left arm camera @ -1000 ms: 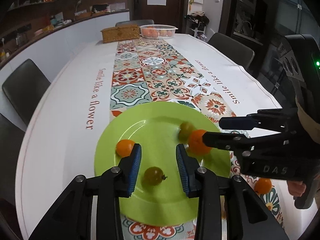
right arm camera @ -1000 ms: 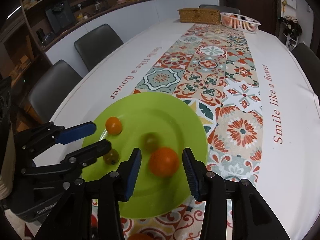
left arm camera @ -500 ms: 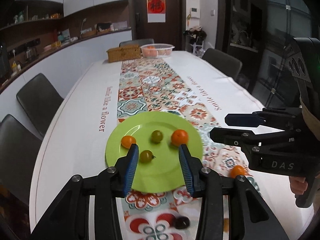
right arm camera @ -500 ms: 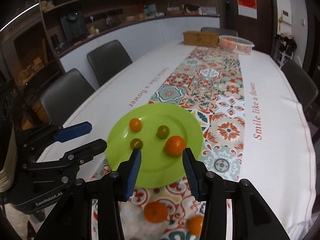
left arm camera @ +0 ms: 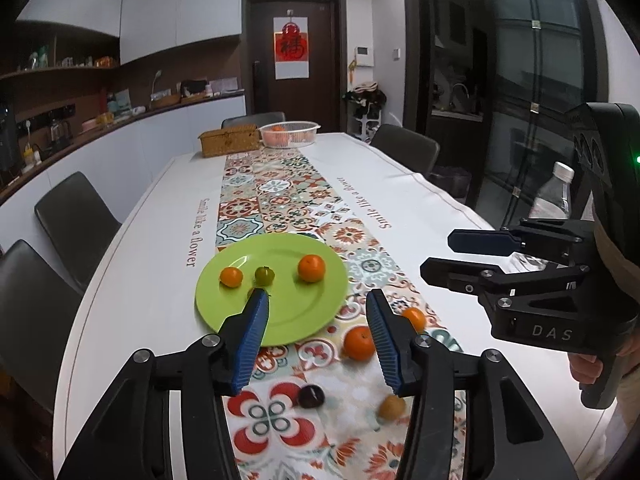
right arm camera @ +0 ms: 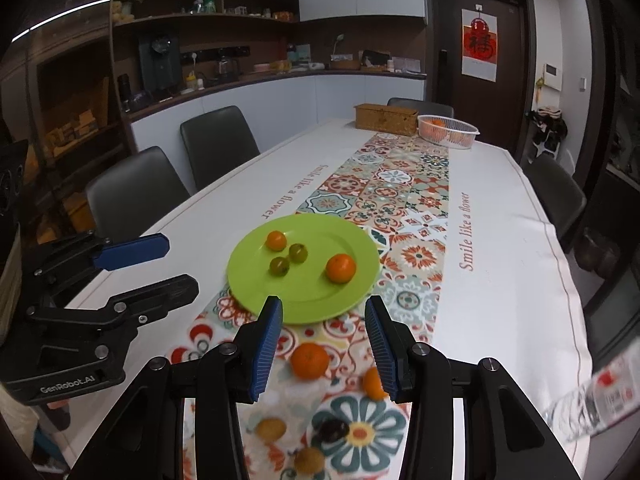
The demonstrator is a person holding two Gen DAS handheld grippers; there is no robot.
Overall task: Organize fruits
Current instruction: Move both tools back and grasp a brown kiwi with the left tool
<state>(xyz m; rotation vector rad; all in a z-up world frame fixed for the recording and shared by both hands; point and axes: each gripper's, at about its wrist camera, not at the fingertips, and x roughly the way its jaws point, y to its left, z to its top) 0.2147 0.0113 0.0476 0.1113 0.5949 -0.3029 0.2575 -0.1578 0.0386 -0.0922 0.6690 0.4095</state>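
A green plate [left arm camera: 320, 304] [right arm camera: 312, 296] on the patterned runner holds a mandarin [left arm camera: 311, 268] [right arm camera: 340, 268], a small orange fruit [left arm camera: 231, 276] [right arm camera: 276, 240] and green fruits [left arm camera: 264, 275] [right arm camera: 298, 253]. On the runner nearer me lie a mandarin [left arm camera: 359, 343] [right arm camera: 309, 360], a smaller orange fruit [left arm camera: 414, 317] [right arm camera: 374, 384], a dark plum [left arm camera: 311, 396] [right arm camera: 333, 428] and yellowish fruits [left arm camera: 390, 407] [right arm camera: 271, 429]. My left gripper [left arm camera: 316, 332] is open and empty, above the table near the plate's front edge. My right gripper [right arm camera: 322, 338] is open and empty, above the loose mandarin.
A white basket of oranges [left arm camera: 289, 134] [right arm camera: 448, 131] and a wicker box [left arm camera: 230, 142] [right arm camera: 386, 119] stand at the table's far end. A water bottle [left arm camera: 554, 194] [right arm camera: 592, 396] is at the right. Dark chairs [right arm camera: 218, 144] line both sides.
Both grippers have pulled back and up from the plate. The mandarin that lay between the right gripper's fingers stays on the plate. Loose fruits on the runner have come into view.
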